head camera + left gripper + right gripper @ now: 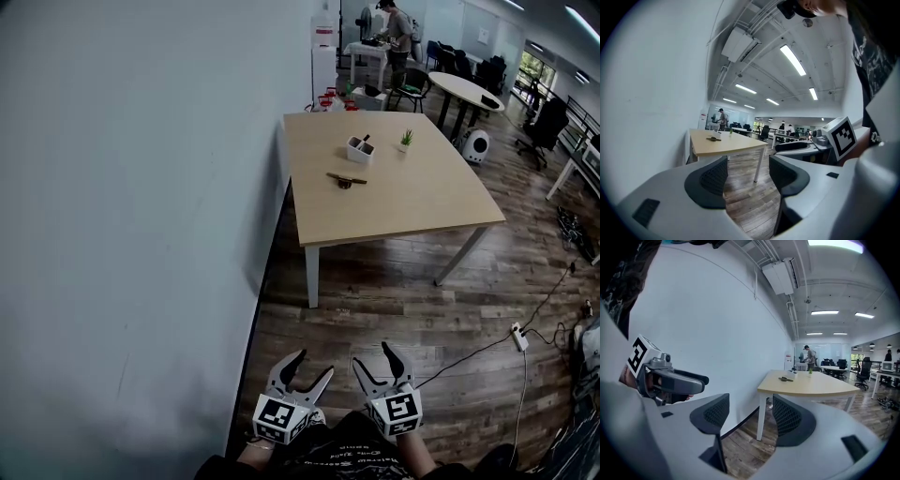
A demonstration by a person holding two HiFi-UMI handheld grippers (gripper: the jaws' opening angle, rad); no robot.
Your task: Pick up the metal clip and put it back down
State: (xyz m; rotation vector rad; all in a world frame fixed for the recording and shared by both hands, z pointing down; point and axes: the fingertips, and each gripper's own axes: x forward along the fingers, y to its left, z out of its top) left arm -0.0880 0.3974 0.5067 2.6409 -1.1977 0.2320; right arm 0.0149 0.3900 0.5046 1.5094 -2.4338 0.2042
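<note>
Closest to the head camera, the left gripper [314, 364] and the right gripper [372, 356] sit side by side low over the wooden floor [394, 309], close to the person's body. Each has its jaws spread wide with nothing between them (both gripper views show only floor through the gap). Well ahead stands a light wooden table [412, 202] against the white wall [131, 187]. The metal clip [346, 179] lies flat on the tabletop, well apart from both grippers, just in front of a small white container [360, 148] and a little potted plant [407, 140].
</note>
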